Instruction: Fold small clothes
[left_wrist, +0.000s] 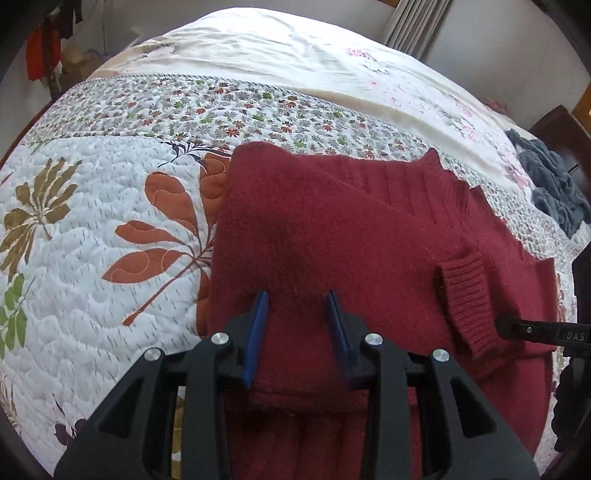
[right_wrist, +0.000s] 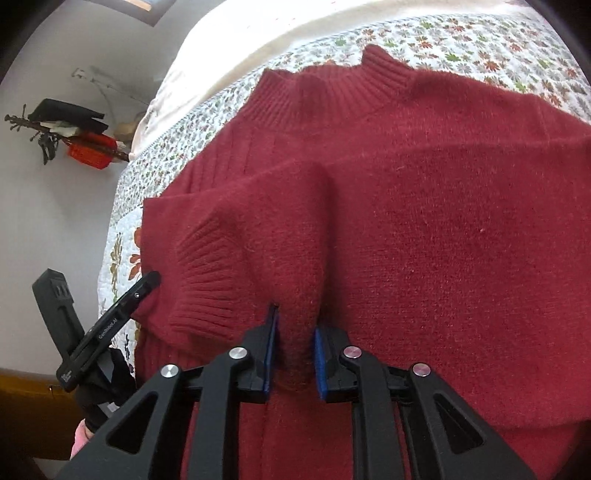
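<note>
Quilted bedspread (left_wrist: 92, 229) half hidden under red sweater (left_wrist: 332, 229), hem cut off.

Dark red sweater (left_wrist: 332, 236) – white leaf-print quilt (left_wrist: 92, 229) – blue-padded black tongs (left_wrist: 297, 306)

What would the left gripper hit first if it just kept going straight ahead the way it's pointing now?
Most likely the red sweater: the left gripper stands open just above its folded body, aimed along it. Depth is unclear, so it might skim over toward the quilt.

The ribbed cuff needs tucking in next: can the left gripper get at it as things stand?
Probably yes. The left gripper is open over the sweater, and the ribbed cuff lies exposed on top beside it, though the right gripper's finger sits near it.
</note>
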